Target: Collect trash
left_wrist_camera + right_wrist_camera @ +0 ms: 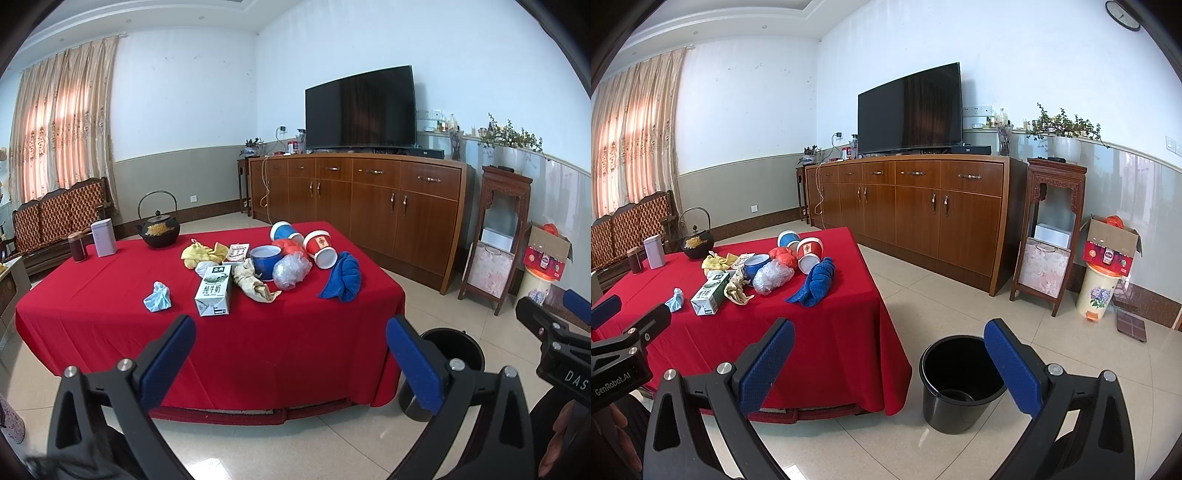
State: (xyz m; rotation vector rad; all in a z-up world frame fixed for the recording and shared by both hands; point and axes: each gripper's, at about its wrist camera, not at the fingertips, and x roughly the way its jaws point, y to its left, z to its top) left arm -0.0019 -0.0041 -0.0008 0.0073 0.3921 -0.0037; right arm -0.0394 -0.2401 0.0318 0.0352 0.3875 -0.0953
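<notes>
Ahead of the left gripper (291, 354), spread wide and empty, a milk carton (214, 291) lies on the red table (110, 295): light, crushable, best pinched across its sides. Right gripper (890, 362) gapes empty near the black bucket (960, 387).

Left wrist view: litter on a table with a red cloth (110, 295).

The left gripper (290, 345) has its jaws wide apart and empty, short of the table. A milk carton (214, 291) stands near a crumpled blue tissue (158, 297), paper cups (320, 248), a plastic bag (291, 272) and a blue towel (343, 277). A black bin (458, 350) sits on the floor beside the table. The right gripper (554, 325) shows at the right edge.
</notes>
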